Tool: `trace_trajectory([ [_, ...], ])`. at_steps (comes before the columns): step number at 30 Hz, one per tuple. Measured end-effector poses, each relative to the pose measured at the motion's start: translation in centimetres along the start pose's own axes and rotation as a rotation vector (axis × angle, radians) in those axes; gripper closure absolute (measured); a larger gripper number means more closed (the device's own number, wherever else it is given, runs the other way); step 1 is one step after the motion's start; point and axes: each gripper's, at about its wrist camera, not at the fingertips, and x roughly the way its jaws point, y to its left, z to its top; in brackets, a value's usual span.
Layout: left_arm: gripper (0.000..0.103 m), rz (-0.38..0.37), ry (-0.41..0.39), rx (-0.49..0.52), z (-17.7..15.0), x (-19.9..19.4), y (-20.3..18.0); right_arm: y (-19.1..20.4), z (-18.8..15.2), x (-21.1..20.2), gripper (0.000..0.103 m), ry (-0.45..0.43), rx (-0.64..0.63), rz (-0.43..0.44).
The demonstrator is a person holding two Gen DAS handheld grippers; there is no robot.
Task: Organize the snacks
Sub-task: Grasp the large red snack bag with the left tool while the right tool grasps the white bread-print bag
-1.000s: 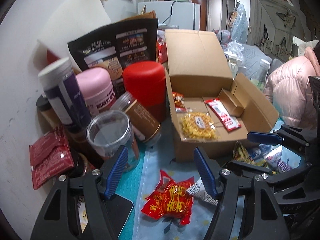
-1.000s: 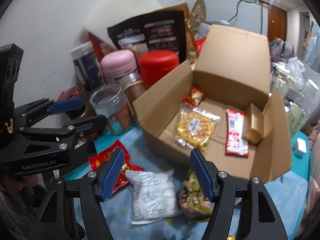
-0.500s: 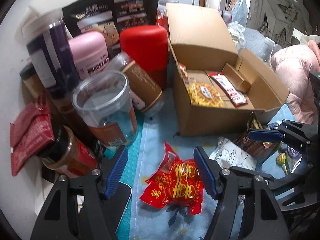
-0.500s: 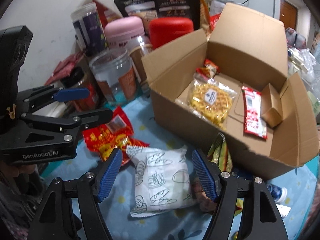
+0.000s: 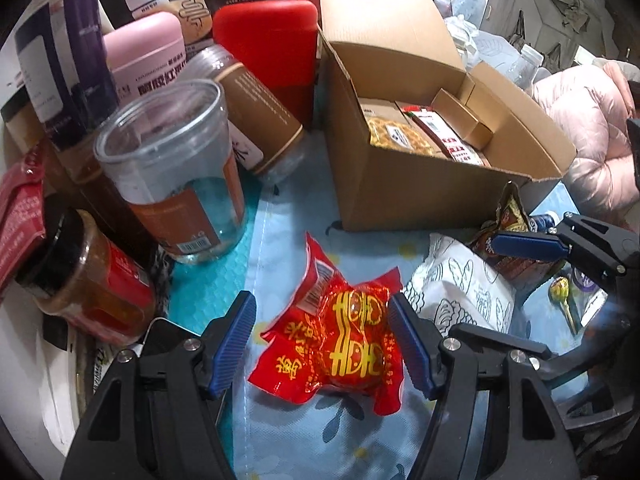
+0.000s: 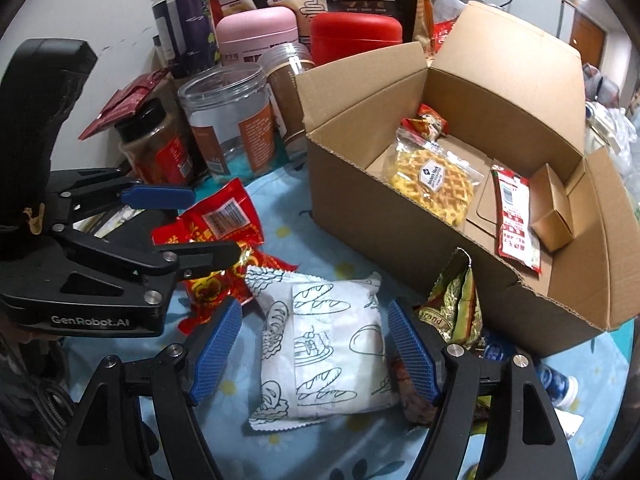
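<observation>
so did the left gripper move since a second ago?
Yes. The left gripper came down toward the red packet, now between its open jaws; the box stayed put.

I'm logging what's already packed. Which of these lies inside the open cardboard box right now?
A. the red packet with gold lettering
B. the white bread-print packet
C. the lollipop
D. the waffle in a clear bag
D: the waffle in a clear bag lies on the floor of the cardboard box.

surface: blue floral tablecloth (image 6: 280, 236) | on it: cardboard box (image 6: 360, 208), snack packets, jars
</observation>
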Motion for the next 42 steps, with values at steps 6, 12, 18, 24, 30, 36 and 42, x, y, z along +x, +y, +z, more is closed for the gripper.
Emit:
trace_trajectory([
  [6, 0.035, -0.012, 0.051, 0.004, -0.7, 1.3, 0.0, 0.8, -0.6, -0.5, 0.027, 0.007, -0.016, -0.006],
  [12, 0.035, -0.033, 0.045, 0.001, -1.3, 1.8, 0.1, 1.3, -1.7, -0.6, 0.027, 0.023, -0.011, -0.006],
  [18, 0.033, -0.058, 0.04, -0.015, -1.6, 2.0, 0.8, 0.1, -1.7, 0.9, 0.027, 0.046, 0.027, -0.071],
  [24, 0.031, -0.08, 0.088, -0.019, -2.2, 2.8, 0.8, -0.1, -1.5, 2.7, 0.026, 0.076, -0.002, -0.044],
  [30, 0.041, -0.05, 0.04, 0.029, -3.1, 2.4, -0.2, 0.8, -2.1, 2.8, 0.036, 0.067, -0.052, -0.086],
  [36, 0.062, -0.037, 0.024, 0.061, -3.7, 1.4, -1.4, 0.5, -2.7, 1.9, 0.042, 0.071, -0.016, -0.051],
  [42, 0.062, -0.052, 0.045, 0.068, -4.9, 0.5, -2.2, 1.4, -3.8, 1.2, 0.043, 0.095, -0.03, -0.017],
])
